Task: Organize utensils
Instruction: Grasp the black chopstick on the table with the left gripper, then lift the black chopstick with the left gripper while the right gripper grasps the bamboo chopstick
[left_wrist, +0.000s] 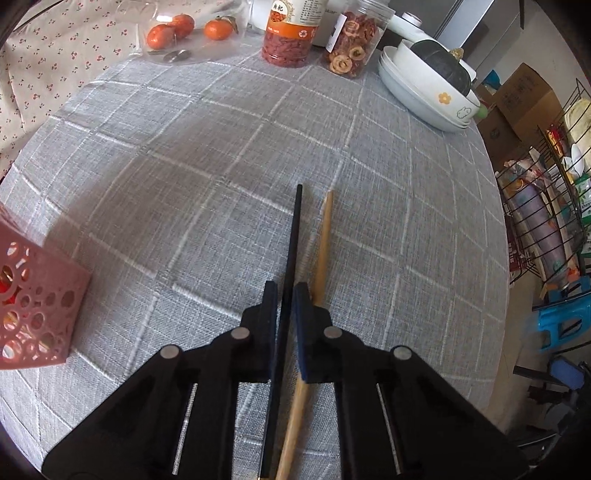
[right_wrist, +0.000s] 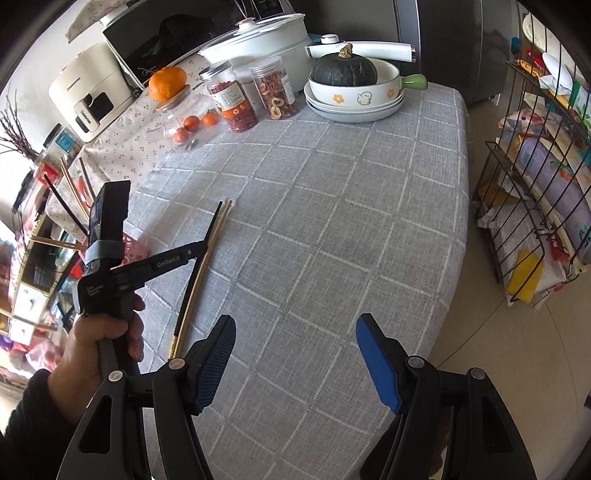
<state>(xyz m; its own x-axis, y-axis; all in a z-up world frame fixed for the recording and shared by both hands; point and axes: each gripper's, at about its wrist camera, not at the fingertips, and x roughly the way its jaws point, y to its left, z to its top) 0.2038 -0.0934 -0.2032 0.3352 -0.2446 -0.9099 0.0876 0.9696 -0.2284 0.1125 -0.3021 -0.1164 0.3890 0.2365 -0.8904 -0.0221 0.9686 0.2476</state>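
The left hand-held gripper pinches a black chopstick lying on the grey-checked table, a wooden chopstick just beside it. The right hand-held gripper stands spread above bare cloth. A pink perforated holder sits to the left; jars stand farther off.

Daylight falls across the grey checked tablecloth ahead of the tool, a cherry-print cloth lies beyond it to the left, a black wire rack stands off to the right on the pale tiled floor
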